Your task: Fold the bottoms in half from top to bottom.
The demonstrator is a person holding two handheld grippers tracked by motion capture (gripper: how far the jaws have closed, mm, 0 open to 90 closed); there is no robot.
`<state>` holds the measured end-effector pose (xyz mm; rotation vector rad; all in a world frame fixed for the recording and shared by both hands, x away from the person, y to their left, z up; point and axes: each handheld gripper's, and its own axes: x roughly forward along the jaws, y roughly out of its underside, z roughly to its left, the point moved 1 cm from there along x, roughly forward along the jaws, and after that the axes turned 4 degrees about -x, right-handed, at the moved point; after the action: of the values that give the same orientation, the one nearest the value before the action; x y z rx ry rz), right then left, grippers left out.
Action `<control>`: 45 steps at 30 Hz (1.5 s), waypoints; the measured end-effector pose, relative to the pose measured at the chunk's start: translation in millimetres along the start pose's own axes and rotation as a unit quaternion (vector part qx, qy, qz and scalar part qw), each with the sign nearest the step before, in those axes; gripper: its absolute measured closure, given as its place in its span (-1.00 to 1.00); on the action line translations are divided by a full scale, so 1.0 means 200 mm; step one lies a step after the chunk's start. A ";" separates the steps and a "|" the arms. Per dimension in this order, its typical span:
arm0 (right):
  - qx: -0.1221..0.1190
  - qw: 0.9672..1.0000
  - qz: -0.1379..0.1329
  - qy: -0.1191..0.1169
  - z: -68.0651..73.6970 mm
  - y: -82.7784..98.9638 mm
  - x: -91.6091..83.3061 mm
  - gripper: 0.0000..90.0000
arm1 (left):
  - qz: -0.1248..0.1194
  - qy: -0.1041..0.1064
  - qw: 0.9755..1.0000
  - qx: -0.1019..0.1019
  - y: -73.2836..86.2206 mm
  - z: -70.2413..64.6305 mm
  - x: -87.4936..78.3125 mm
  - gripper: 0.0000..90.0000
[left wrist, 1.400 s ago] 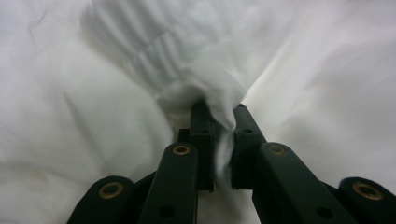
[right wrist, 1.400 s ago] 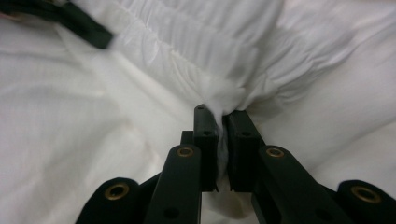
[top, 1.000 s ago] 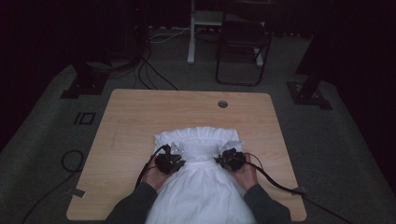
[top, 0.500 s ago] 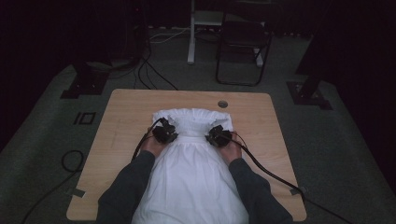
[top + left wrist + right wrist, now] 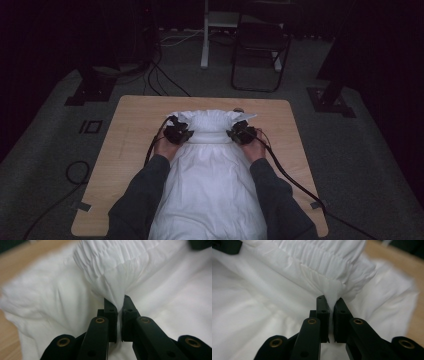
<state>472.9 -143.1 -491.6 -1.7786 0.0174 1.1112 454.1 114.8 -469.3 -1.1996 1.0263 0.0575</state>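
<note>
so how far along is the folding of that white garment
Done: both pinches look secure. The left gripper and the right gripper are each shut on the gathered elastic edge of the white garment. In hand: that edge is held out toward the table's far side, the cloth spread between the hands. Left: no fold is laid; the garment's near end hangs off the near table edge, and both grippers must let go.

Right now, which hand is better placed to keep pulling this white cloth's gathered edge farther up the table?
Neither clearly. The left tool and right tool each pinch the white cloth at its gathered edge, level with each other, on opposite sides. Probably both together.
</note>
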 end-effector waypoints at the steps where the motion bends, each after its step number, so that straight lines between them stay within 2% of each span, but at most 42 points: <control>1: -0.001 1.000 -0.019 -0.005 -0.01 -0.02 -0.08 0.89 | -0.014 0.003 1.000 0.003 -0.01 -0.02 -0.05 0.91; 2: -0.002 0.999 -0.032 -0.007 0.00 -0.03 -0.13 0.89 | -0.034 0.009 0.999 0.010 -0.03 -0.06 -0.13 0.92; 4: -0.009 0.998 -0.066 -0.006 0.01 -0.06 -0.29 0.89 | -0.066 0.023 0.997 0.016 -0.05 -0.13 -0.27 0.92; 6: -0.020 0.996 -0.090 -0.009 0.05 -0.06 -0.43 0.89 | -0.085 0.037 0.995 0.025 -0.03 -0.20 -0.38 0.92; 9: -0.039 0.994 -0.098 -0.019 0.13 0.01 -0.57 0.89 | -0.079 0.053 0.994 0.049 0.05 -0.30 -0.47 0.91; 12: -0.040 0.994 -0.087 -0.044 0.21 0.14 -0.61 0.89 | -0.047 0.066 0.995 0.064 0.18 -0.38 -0.47 0.91; 15: -0.031 0.995 -0.062 -0.072 0.29 0.29 -0.58 0.89 | -0.008 0.085 0.995 0.047 0.34 -0.41 -0.40 0.90; 18: -0.022 0.995 -0.036 -0.089 0.36 0.42 -0.52 0.89 | 0.039 0.097 0.994 0.027 0.49 -0.43 -0.31 0.90; 19: -0.019 0.995 -0.028 -0.095 0.38 0.46 -0.50 0.89 | 0.058 0.095 0.993 0.027 0.53 -0.43 -0.28 0.90; 21: -0.014 0.994 -0.009 -0.111 0.43 0.52 -0.45 0.88 | 0.082 0.078 0.993 0.040 0.59 -0.42 -0.22 0.90; 22: -0.014 0.993 0.001 -0.117 0.45 0.54 -0.43 0.88 | 0.079 0.079 0.993 0.042 0.61 -0.41 -0.20 0.90; 23: -0.016 0.993 0.009 -0.118 0.46 0.56 -0.41 0.88 | 0.074 0.086 0.993 0.031 0.61 -0.39 -0.19 0.90; 24: -0.017 0.993 0.018 -0.115 0.47 0.56 -0.39 0.88 | 0.075 0.084 0.993 0.025 0.60 -0.36 -0.19 0.90; 27: -0.007 0.992 0.029 -0.122 0.47 0.56 -0.32 0.88 | 0.075 0.057 0.995 0.040 0.57 -0.33 -0.16 0.90; 29: -0.014 0.993 0.030 -0.115 0.45 0.54 -0.27 0.88 | 0.074 0.044 0.995 0.043 0.54 -0.31 -0.13 0.90; 32: -0.010 0.994 0.027 -0.104 0.39 0.49 -0.21 0.89 | 0.070 0.036 0.996 0.038 0.50 -0.26 -0.08 0.90; 36: -0.022 0.997 0.033 -0.069 0.30 0.40 -0.12 0.88 | 0.068 0.020 0.997 0.043 0.42 -0.20 0.01 0.90; 39: -0.023 0.998 0.040 -0.051 0.23 0.33 -0.04 0.88 | 0.068 0.004 0.997 0.042 0.35 -0.14 0.08 0.90; 42: -0.011 0.998 0.042 -0.037 0.17 0.27 0.03 0.88 | 0.065 -0.009 0.997 0.035 0.30 -0.09 0.14 0.90; 45: 0.017 0.999 0.034 -0.029 0.12 0.24 0.08 0.88 | 0.066 -0.023 0.997 0.026 0.26 -0.06 0.18 0.89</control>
<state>444.2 -142.0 -539.0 -1.7265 0.0622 1.2040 440.3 110.6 -531.9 -1.0789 1.0595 0.1601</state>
